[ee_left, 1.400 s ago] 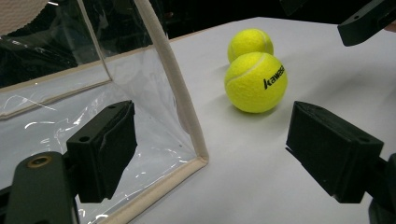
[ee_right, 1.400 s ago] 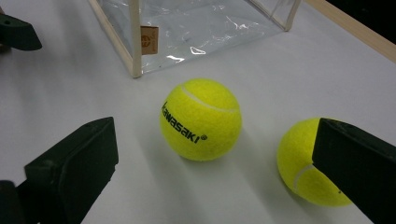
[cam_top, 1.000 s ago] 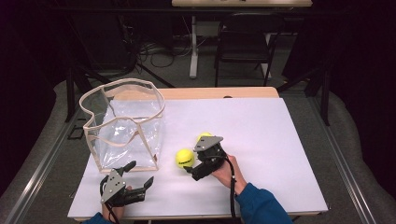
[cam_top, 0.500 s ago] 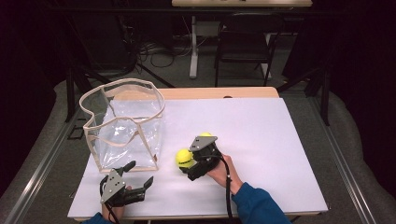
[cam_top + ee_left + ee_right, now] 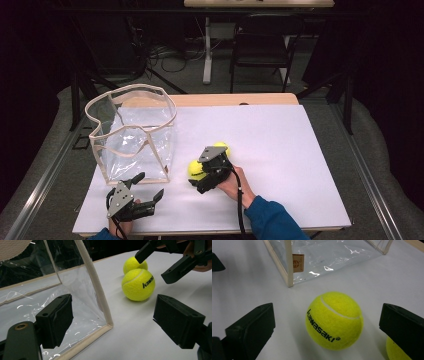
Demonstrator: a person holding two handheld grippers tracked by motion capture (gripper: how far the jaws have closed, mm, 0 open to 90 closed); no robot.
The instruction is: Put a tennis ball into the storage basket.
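Two yellow tennis balls lie on the white table top. The nearer ball [image 5: 193,170] [image 5: 334,320] is printed "Kawasaki"; the other ball [image 5: 223,147] [image 5: 135,263] [image 5: 394,352] sits just behind it. My right gripper [image 5: 196,176] [image 5: 330,323] is open, one jaw on either side of the nearer ball without touching it. A clear plastic bag [image 5: 132,132] [image 5: 82,290] [image 5: 324,257] with beige trim stands open-topped to the left. My left gripper [image 5: 148,187] [image 5: 116,320] is open with nothing in it near the bag's front corner, facing the nearer ball [image 5: 138,284] and the right gripper [image 5: 162,262].
The white table top [image 5: 300,150] has free room to the right of the balls. A wooden strip [image 5: 235,99] runs along its far edge. A dark chair [image 5: 260,47] and cables stand on the floor beyond the table.
My right gripper has moved left and a little nearer, bringing its open jaws around the nearer ball. The left gripper, bag and balls have stayed put.
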